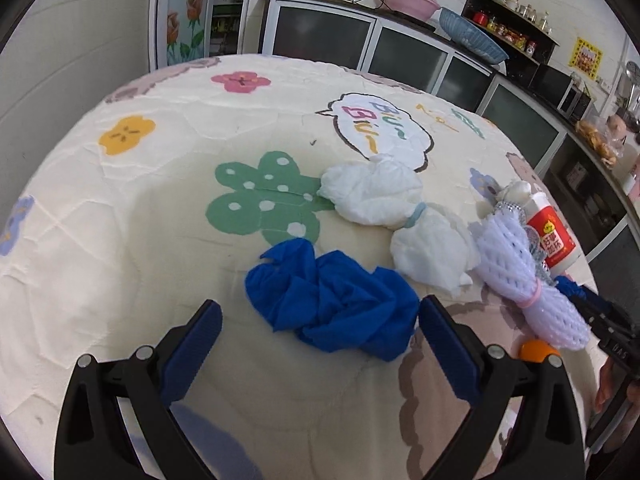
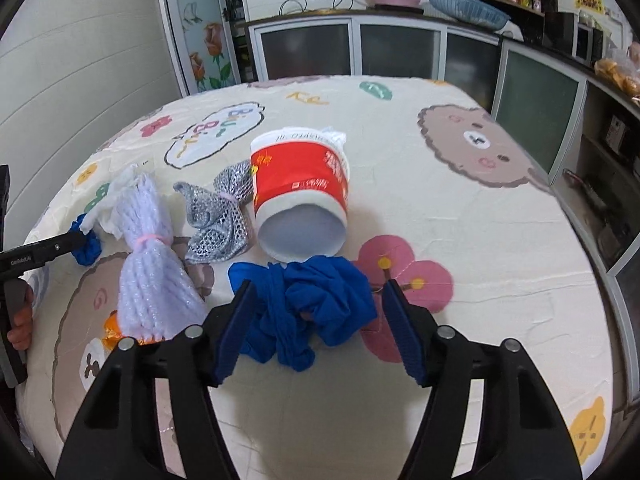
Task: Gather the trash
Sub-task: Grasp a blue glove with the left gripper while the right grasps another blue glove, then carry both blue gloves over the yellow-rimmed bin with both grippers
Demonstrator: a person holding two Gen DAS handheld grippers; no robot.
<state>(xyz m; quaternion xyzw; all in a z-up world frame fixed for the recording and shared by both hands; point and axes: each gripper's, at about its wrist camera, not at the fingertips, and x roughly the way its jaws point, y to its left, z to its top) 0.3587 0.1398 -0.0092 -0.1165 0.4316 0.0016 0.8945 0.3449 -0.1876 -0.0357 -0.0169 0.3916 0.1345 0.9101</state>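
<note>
The round worktop (image 2: 460, 240), covered in a cream cloth printed with bears and flowers, carries a scatter of trash. A red-and-white paper cup (image 2: 300, 196) lies on its side near the middle, open mouth toward the right camera. Just left of it sit a silver mesh scrap (image 2: 216, 220) and a lilac foam net (image 2: 148, 264) tied with a pink band. White tissue wads (image 1: 380, 208) lie further left. One crumpled blue cloth (image 2: 312, 312) sits in front of the cup, between the fingers of the right tongs (image 2: 316, 332), whose jaws stand part open and do not press it. A second blue cloth (image 1: 332, 304) lies just ahead of the left tongs (image 1: 320, 344), which gape wide and hold nothing.
</note>
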